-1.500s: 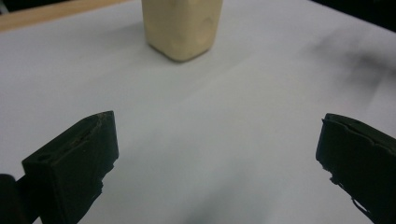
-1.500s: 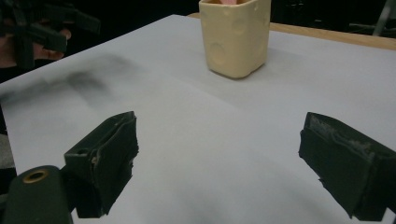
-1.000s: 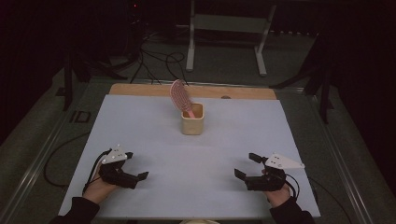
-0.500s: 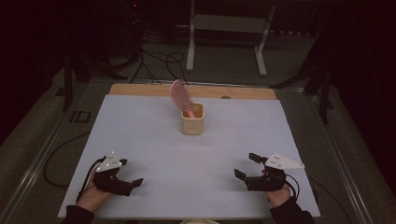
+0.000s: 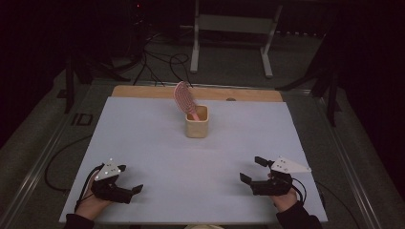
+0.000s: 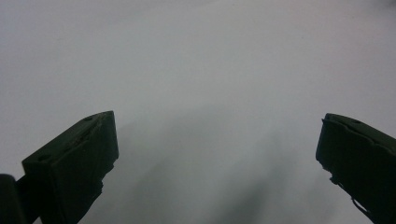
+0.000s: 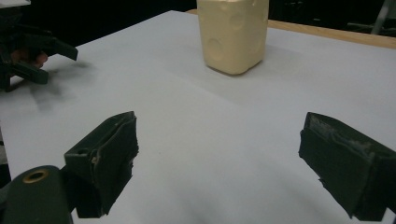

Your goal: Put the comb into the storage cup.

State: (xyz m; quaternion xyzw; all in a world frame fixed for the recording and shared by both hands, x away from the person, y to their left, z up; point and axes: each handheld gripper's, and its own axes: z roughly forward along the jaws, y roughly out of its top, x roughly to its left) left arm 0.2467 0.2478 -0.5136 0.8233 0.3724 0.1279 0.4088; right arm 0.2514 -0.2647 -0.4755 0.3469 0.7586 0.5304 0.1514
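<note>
- The left gripper (image 5: 125, 182) rests low at the near left corner of the pale grey surface (image 5: 143, 143). Its fingers (image 6: 74, 163) are wide apart and hold nothing; in the left gripper view there is only bare surface between them.
- The right gripper (image 5: 253, 171) sits at the near right side, also low, and its fingers (image 7: 105, 154) are spread wide with nothing between them. It looks toward the cup.
- The cream-coloured square plastic cup (image 5: 197, 122) stands upright at the far middle of the surface, well apart from both grippers. A pink oval hairbrush (image 5: 184, 98) stands in it with the handle down and the head leaning to the far left above the rim.
- I think both grippers are in a waiting position, open and ready, so that either can reach forward to the brush.
- The cup keeps the brush upright, so the head is free to be taken from above or from the side.
- The room between the grippers and the cup is all open; nothing lies in the way.
- The left gripper is close to the near edge and the left edge of the surface. Behind the cup, a wooden strip (image 5: 143, 91) marks the far edge.
</note>
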